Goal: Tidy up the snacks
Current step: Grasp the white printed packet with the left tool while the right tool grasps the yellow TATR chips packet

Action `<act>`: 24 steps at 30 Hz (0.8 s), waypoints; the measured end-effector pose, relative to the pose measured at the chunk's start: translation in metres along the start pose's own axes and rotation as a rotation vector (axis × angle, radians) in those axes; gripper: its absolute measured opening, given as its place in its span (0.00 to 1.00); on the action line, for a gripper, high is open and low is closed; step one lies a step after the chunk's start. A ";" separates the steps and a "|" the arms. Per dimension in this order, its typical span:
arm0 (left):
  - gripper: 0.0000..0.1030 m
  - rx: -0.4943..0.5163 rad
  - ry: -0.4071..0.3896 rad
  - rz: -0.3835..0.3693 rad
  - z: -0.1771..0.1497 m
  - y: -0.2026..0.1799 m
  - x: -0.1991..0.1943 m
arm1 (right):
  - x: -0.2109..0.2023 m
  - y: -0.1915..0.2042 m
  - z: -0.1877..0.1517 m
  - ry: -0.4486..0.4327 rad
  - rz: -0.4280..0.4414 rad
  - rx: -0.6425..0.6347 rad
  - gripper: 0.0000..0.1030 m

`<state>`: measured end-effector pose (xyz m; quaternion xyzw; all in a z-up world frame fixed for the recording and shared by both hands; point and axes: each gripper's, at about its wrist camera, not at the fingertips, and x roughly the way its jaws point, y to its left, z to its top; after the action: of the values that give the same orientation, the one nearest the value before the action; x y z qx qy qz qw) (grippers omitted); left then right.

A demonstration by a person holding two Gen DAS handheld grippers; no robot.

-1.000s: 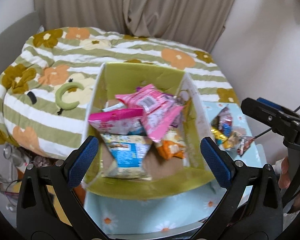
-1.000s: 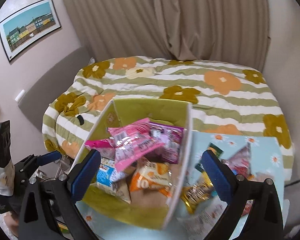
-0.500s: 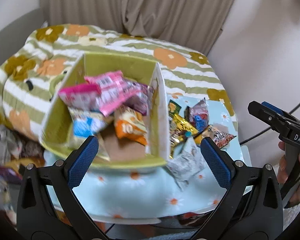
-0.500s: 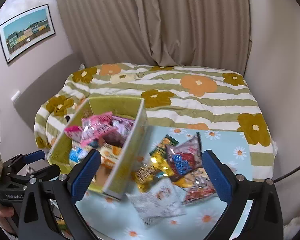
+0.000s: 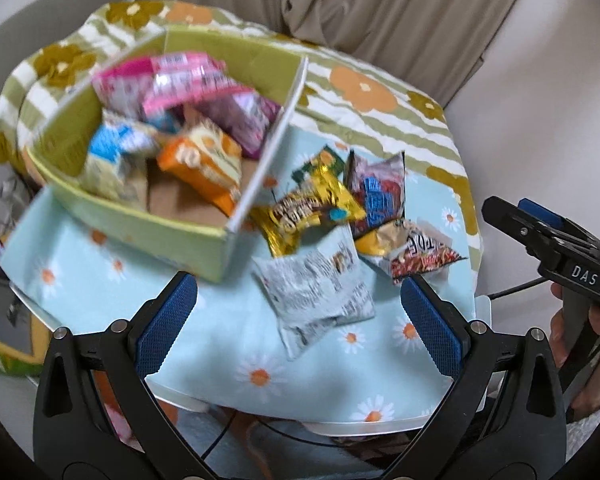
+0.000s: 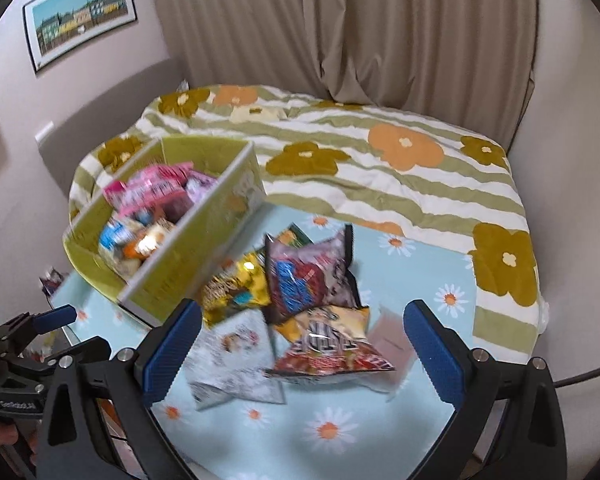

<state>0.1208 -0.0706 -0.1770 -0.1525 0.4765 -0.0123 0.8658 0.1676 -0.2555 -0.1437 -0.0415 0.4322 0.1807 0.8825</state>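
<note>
Beige curtains [image 6: 380, 28], framed picture [image 6: 80, 26], floral bed [image 6: 380, 160].

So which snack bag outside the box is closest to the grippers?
The white-and-grey bag, lying flat at the front of the loose pile. The gold, blue-red and red-orange bags sit behind it, and both open grippers frame it.

The green box [image 5: 148, 216] on the daisy tablecloth [image 5: 228, 344] holds pink, blue and orange packets. Just right of it lie loose snack bags [image 5: 332, 216]; the left gripper [image 5: 298, 322] hangs wide apart nearer the camera, empty
</note>
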 end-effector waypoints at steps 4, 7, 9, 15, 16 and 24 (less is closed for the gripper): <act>0.98 -0.008 0.053 -0.005 -0.013 -0.006 0.036 | 0.027 -0.013 -0.010 0.051 0.004 0.001 0.98; 0.98 0.006 0.077 0.003 -0.020 -0.009 0.062 | 0.048 -0.019 -0.016 0.084 0.000 0.005 0.98; 0.98 0.009 0.084 0.006 -0.023 -0.010 0.077 | 0.062 -0.020 -0.021 0.105 -0.007 0.001 0.98; 0.98 0.003 0.090 -0.008 -0.027 -0.015 0.110 | 0.093 -0.019 -0.028 0.145 -0.021 -0.020 0.98; 0.98 0.009 0.091 -0.006 -0.028 -0.016 0.114 | 0.098 -0.018 -0.029 0.152 -0.029 -0.031 0.98; 0.94 0.029 0.120 -0.003 -0.027 -0.022 0.139 | 0.121 -0.022 -0.036 0.208 -0.054 -0.053 0.97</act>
<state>0.1771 -0.1217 -0.2989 -0.1399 0.5272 -0.0297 0.8376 0.2161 -0.2499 -0.2624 -0.0952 0.5150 0.1628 0.8362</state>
